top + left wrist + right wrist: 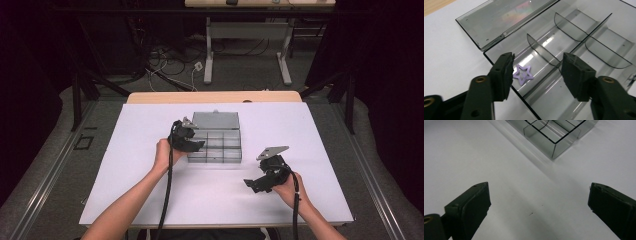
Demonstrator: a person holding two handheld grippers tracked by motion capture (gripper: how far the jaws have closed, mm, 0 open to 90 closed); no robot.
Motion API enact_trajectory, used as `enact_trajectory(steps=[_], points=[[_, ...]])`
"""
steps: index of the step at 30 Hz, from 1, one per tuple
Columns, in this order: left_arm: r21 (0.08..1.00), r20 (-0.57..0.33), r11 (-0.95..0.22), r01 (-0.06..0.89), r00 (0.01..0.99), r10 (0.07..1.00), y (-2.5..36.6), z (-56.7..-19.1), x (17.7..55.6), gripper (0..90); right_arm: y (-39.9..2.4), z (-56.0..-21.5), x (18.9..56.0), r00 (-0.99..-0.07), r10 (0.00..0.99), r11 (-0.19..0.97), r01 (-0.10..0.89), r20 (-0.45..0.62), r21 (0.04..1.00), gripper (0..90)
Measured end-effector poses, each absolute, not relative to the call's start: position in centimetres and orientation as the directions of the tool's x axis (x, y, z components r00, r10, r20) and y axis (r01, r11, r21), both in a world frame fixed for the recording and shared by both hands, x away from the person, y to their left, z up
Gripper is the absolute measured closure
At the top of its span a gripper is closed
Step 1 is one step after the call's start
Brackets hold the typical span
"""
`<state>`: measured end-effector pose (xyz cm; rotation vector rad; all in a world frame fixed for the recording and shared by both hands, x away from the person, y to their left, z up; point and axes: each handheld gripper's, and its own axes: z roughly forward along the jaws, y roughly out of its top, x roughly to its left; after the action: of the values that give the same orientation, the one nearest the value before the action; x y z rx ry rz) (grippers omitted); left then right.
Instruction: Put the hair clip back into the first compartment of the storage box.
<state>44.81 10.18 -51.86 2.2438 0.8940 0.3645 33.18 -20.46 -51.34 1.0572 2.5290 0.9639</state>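
A small purple star outline lies flat on the floor of a corner compartment of the smoky clear organizer box. My left gripper hovers over that compartment, open, with the star just beside its left pad and no pad pressing on it. In the high view the left gripper sits at the box's near left corner. My right gripper rests low over the white table to the right, open with nothing between its jaws.
The box lid lies folded back flat behind the compartments. Curved dividers split the box into several compartments. A box corner shows ahead of the right gripper. The white table top ends at a wooden strip at the far edge.
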Motion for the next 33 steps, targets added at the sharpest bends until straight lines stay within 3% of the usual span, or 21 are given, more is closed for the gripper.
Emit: enact_trajectory(steps=[10,19,33], points=[[0.686,0.018,-0.537,0.492,0.725,0.688,10.2,-51.7,44.6,20.9,-20.4,-51.2,33.2,-0.711,0.702,0.520,0.549,0.039,0.655,3.9],[0.675,0.022,-0.553,0.489,0.736,0.677,9.5,-51.8,44.3,10.6,-20.4,-51.3,33.2,-0.711,0.702,0.514,0.542,0.037,0.665,3.9],[0.669,0.031,-0.560,0.488,0.735,0.677,9.1,-51.9,44.1,2.3,-20.5,-51.1,33.2,-0.716,0.697,0.525,0.541,0.033,0.657,3.8]])
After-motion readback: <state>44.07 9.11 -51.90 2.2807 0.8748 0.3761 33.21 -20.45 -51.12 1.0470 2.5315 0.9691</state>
